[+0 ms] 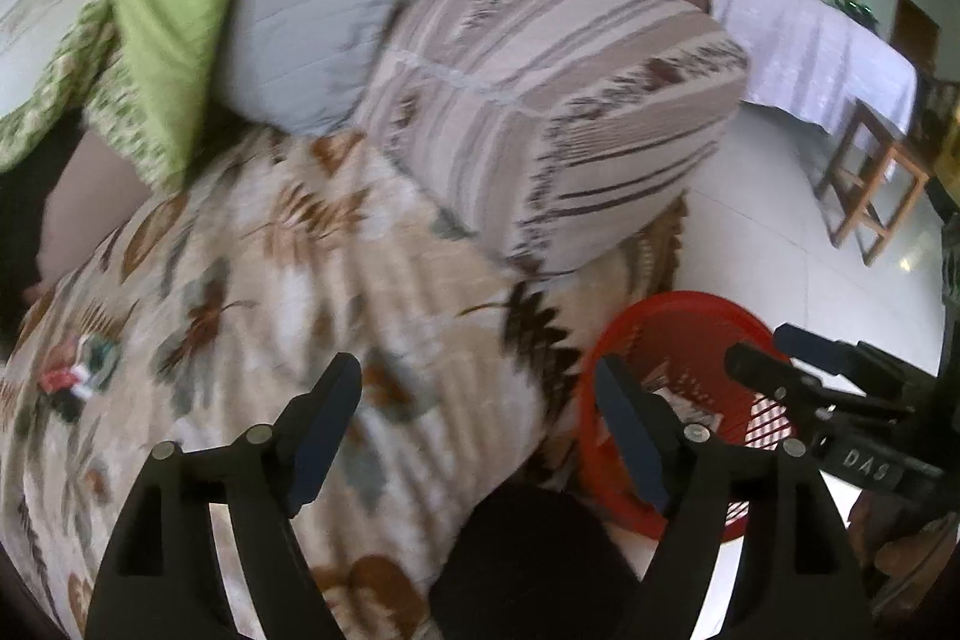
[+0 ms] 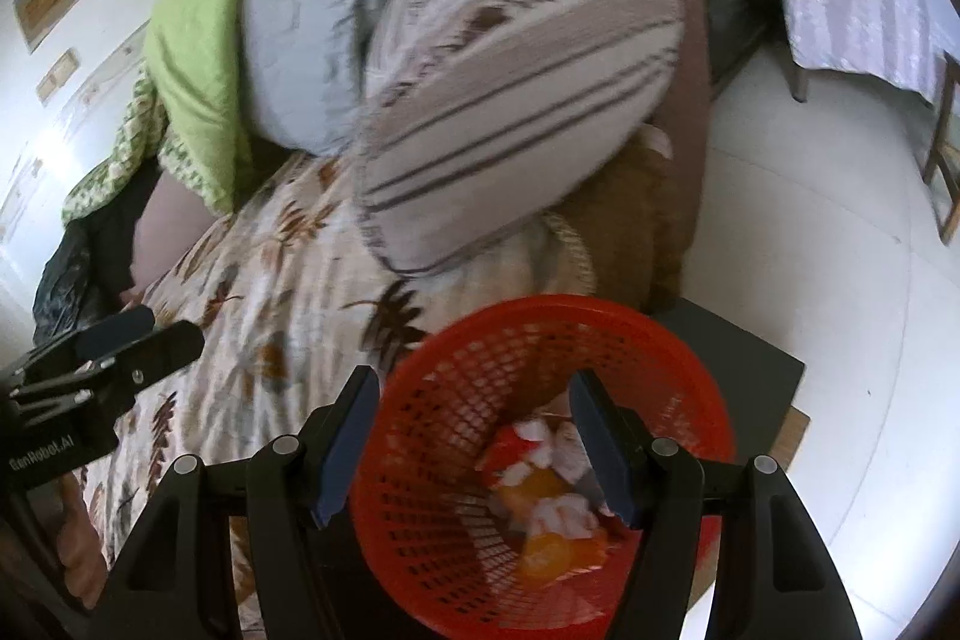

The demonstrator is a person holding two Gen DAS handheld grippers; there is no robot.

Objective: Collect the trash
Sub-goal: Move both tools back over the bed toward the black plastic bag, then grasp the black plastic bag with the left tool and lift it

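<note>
A red mesh basket [image 2: 444, 400] stands on the floor beside the bed and holds crumpled wrappers [image 2: 546, 484], white, red and orange. My right gripper [image 2: 474, 448] is open and empty, right above the basket's mouth. The basket also shows in the left wrist view [image 1: 678, 334], at the lower right. My left gripper [image 1: 480, 400] is open and empty over the leaf-patterned bedspread [image 1: 270, 280]. A small colourful scrap [image 1: 66, 379] lies on the bedspread at the far left, blurred.
A striped pillow [image 1: 540, 100], a grey quilt [image 1: 312, 16] and a green blanket [image 1: 174, 4] pile on the bed. A dark flat board [image 2: 738, 358] lies under the basket. A wooden stool [image 1: 870, 184] and a cloth-covered table [image 1: 804, 46] stand on the white floor.
</note>
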